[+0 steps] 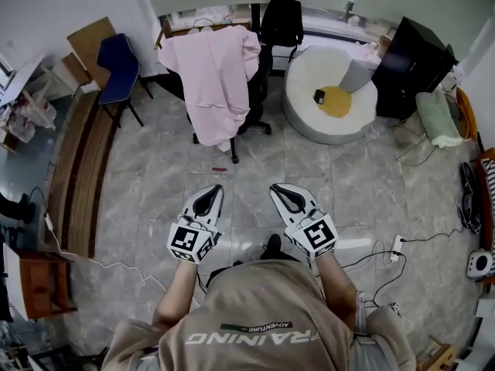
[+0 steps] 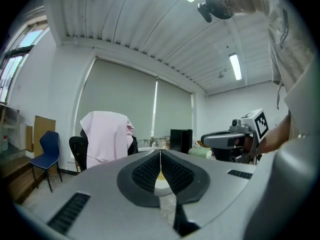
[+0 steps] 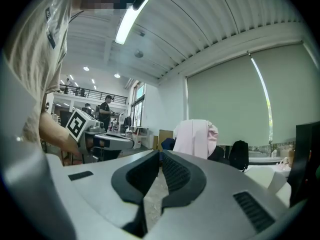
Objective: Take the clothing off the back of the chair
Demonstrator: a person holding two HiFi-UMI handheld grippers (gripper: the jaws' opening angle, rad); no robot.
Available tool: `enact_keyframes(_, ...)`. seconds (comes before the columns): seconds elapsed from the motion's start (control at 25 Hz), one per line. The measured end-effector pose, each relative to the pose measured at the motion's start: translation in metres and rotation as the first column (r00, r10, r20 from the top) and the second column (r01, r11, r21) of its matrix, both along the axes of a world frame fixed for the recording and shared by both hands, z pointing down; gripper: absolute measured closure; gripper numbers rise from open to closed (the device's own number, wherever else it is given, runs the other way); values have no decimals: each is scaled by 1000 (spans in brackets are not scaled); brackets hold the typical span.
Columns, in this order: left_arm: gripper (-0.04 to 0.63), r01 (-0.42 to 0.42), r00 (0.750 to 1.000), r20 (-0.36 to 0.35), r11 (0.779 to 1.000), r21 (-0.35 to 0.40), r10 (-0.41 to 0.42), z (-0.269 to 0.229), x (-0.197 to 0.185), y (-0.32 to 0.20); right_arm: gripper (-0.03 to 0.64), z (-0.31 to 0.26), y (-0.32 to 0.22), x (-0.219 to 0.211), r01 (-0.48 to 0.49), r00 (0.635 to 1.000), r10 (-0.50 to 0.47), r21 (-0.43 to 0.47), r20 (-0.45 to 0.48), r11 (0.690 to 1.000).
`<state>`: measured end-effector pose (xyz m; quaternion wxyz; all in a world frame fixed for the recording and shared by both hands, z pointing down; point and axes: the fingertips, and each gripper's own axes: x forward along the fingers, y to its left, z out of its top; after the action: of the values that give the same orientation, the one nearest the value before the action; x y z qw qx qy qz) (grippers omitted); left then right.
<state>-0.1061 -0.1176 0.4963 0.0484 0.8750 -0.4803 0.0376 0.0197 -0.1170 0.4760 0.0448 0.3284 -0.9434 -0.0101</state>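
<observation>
**Hand-held grippers closed and empty, facing the chair**

Left hand-held gripper (image 1: 209, 196) and right hand-held gripper (image 1: 283, 193) are held side by side in front of the person, forearms extended and bodies about level. Each carries a marker cube with a black-and-white square pattern. Both sets of jaws are closed, ribbed pads together, with nothing between them.

Legible writing: the shirt (image 1: 263, 315) carries "ADVENTURE" over larger letters, partly visible, reading "RAINING", seen upside down in the head view.

The pink garment (image 1: 215, 79) hangs over the back of the black office chair (image 1: 260, 91), straight ahead of both hand-held grippers and well apart from them across open tiled floor. Neither hand-held gripper touches it.
</observation>
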Motion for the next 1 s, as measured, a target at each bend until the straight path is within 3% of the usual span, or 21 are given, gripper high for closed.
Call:
enact_keyframes(0.72, 579, 108, 994, 5, 994, -31, -108, 10, 52, -66, 577, 15, -79, 34, 169, 986, -169, -8, 2, 986)
enact_keyframes(1.0, 580, 139, 990, 11, 990, -32, -139, 6, 47, -83, 578, 14, -105, 29, 195, 981, -195, -21, -2, 981)
